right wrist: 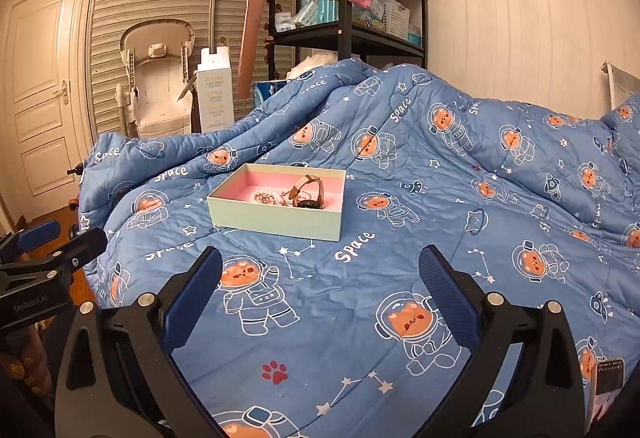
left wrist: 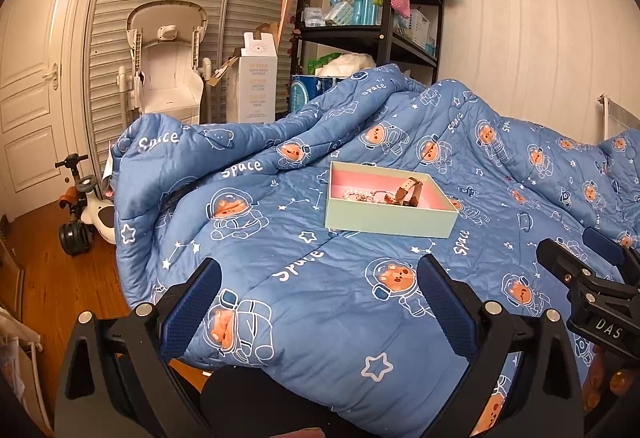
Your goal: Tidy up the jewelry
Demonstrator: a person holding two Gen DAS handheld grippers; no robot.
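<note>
A shallow pale green box with a pink inside lies on the blue space-print quilt; it also shows in the right wrist view. In it lie a brown-strapped watch, also in the left wrist view, and a heap of beaded bracelets. My left gripper is open and empty, held above the quilt in front of the box. My right gripper is open and empty, also in front of the box. Each gripper shows at the edge of the other's view.
A black shelf rack with bottles and soft toys stands behind the bed. A white baby chair and a tall carton stand by the slatted wardrobe. A ride-on toy sits on the wooden floor at left.
</note>
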